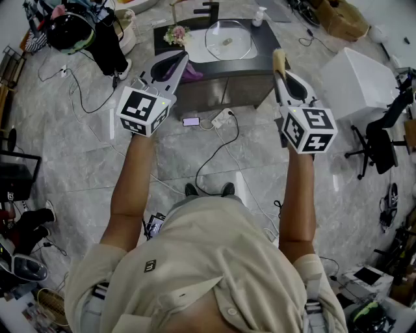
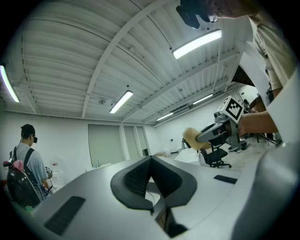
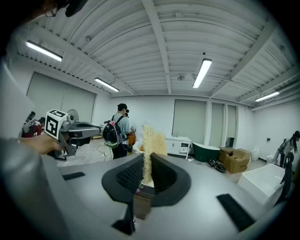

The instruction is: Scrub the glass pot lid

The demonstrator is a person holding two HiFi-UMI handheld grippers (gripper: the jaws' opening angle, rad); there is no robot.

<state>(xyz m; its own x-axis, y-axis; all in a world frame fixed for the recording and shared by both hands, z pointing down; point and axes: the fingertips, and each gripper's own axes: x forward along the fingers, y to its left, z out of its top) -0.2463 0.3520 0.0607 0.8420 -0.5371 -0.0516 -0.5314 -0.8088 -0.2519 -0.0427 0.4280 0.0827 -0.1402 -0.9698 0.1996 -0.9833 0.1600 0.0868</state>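
Observation:
The glass pot lid point(image 1: 227, 40) lies flat in a white basin on the dark counter point(image 1: 260, 49) far ahead of me. Both grippers are raised well short of it. My left gripper point(image 1: 177, 60) point(image 2: 150, 160) is shut with nothing between its pads. My right gripper point(image 1: 279, 70) point(image 3: 146, 159) is shut on a tan fibrous scrubber point(image 1: 279, 58) point(image 3: 151, 143) that sticks out past the jaws. In the left gripper view that scrubber point(image 2: 191, 138) shows off to the right. Neither gripper view shows the lid.
A soap bottle point(image 1: 259, 16) and flowers point(image 1: 175, 34) stand on the counter. A power strip point(image 1: 221, 119), a phone point(image 1: 191, 121) and cables lie on the floor before it. A white box point(image 1: 361, 81) and an office chair point(image 1: 383, 136) stand right. A person with a backpack point(image 3: 117, 131) stands nearby.

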